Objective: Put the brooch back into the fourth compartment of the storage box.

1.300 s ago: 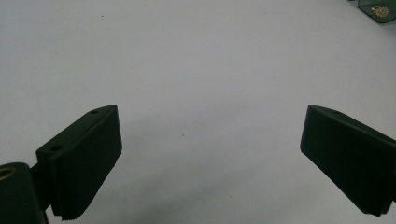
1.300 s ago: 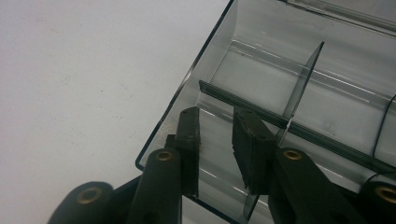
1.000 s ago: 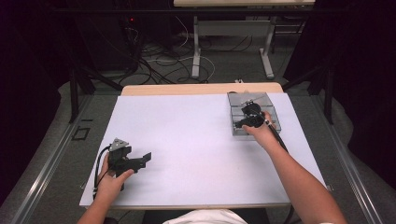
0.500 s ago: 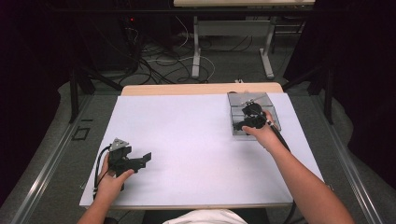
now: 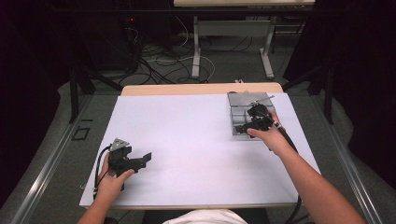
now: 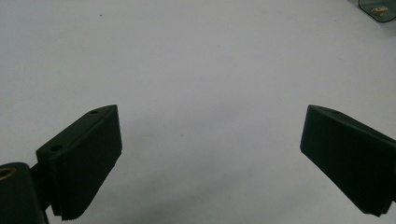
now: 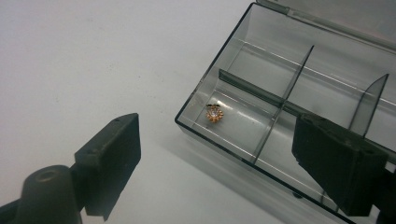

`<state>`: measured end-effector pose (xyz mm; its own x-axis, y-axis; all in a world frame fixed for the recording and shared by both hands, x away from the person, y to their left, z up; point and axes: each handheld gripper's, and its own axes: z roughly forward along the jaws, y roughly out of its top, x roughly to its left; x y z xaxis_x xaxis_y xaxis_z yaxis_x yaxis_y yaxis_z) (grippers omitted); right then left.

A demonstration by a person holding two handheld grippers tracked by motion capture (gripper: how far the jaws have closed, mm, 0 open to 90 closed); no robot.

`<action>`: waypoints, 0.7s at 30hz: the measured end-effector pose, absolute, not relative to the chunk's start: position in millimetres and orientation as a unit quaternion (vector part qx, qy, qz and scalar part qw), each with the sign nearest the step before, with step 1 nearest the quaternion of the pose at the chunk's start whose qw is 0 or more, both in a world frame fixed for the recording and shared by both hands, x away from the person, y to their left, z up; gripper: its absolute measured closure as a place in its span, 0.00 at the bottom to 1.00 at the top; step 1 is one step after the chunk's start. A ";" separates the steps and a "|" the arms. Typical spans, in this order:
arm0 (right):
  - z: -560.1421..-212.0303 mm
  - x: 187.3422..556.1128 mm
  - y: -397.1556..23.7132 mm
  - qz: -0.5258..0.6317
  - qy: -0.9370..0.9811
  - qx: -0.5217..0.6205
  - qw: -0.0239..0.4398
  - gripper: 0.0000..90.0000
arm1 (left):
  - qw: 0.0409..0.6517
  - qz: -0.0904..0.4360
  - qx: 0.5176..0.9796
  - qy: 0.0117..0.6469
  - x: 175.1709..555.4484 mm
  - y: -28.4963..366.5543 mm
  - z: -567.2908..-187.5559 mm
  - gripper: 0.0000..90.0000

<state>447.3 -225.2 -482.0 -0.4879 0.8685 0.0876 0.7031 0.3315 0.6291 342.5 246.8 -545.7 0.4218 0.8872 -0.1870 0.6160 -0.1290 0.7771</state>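
Looking down from the high view, a white table carries 2 hand-held grippers. At the near-left, the left hand holds the left gripper low over bare table, its jaws pointing right and spread apart with nothing between them; a grey 3-cornered plate sits on its top and a black cable loops from its rear. At the far-right, the right hand holds the right gripper over a clear compartment box, which lies near the table's far-right corner with its lid open. The 2 grippers are well apart.

Left gripper view — 2 black jaws rise from the bottom corners, released and wide apart, over plain white table. A corner of the compartment box shows at the upper right, with a gold speck inside.

Right gripper view — the right gripper has its jaws released and wide apart, grasping nothing. The compartment box, smoky and transparent, is split by thin dividers. A small gold ornament with a pale centre — flower-like in outline — lies on the floor of the box's nearest corner compartment, beyond the gap between the jaws and touching neither.
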 end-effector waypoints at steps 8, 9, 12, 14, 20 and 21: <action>-480.0 435.6 -233.3 0.310 0.804 0.487 0.144 0.00 | 0.414 0.164 0.735 0.511 342.6 247.4 -545.7 0.06; -480.0 434.0 -234.3 0.309 0.804 0.487 0.142 0.00 | 0.414 0.165 0.735 0.511 342.7 247.3 -545.7 0.06; -480.4 428.2 -238.2 0.304 0.809 0.484 0.137 0.00 | 0.414 0.165 0.735 0.511 342.7 247.3 -545.7 0.06; -481.0 423.7 -239.0 0.300 0.811 0.483 0.136 0.00 | 0.414 0.165 0.736 0.511 342.8 247.2 -545.7 0.06; -484.3 409.6 -242.0 0.301 0.818 0.469 0.141 0.00 | 0.411 0.161 0.739 0.509 342.8 247.6 -545.1 0.06; -484.7 407.4 -243.0 0.302 0.819 0.468 0.140 0.00 | 0.411 0.161 0.739 0.509 342.8 247.6 -545.1 0.06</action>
<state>407.4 -243.0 -484.7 -0.5238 0.8501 0.0544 0.6813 0.3797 0.6258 342.8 247.6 -545.1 0.4300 0.8845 -0.1810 0.6204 -0.1439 0.7710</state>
